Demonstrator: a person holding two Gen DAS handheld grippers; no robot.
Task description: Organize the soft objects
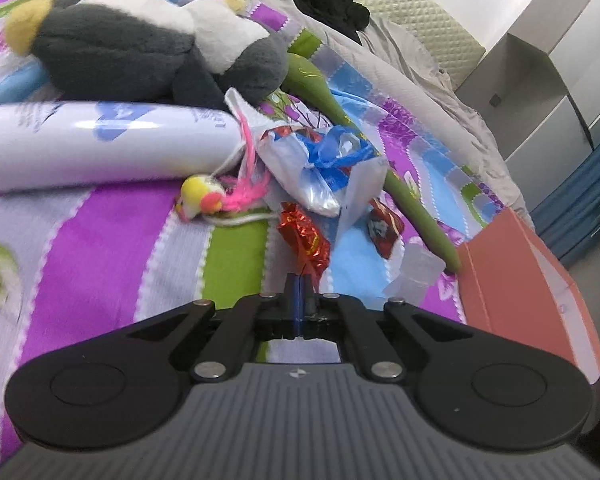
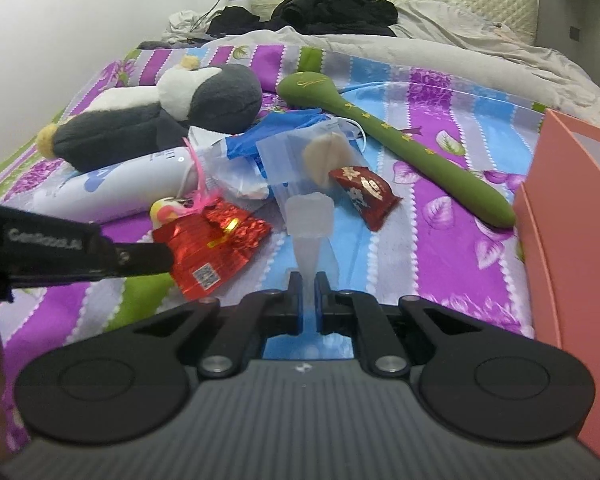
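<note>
Now the left claw [image 1: 300, 284] pinches a red foil packet [image 1: 305, 236] and the right claw [image 2: 308, 286] a clear pouch [image 2: 310, 216]; lift both gently toward the pink box [image 2: 572, 208] at the bed's [image 2: 460, 240] edge.

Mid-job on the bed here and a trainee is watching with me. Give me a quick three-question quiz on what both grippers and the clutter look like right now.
1. True or false: the left gripper is shut on the shiny red foil packet.
2. What does the right gripper pinch? A) the penguin plush B) the clear plastic bag C) the green wand-shaped toy
3. Fill in: the pink box stands at the ____ edge of the right wrist view.

Key: 1 true; 2 B; 3 right.
</note>
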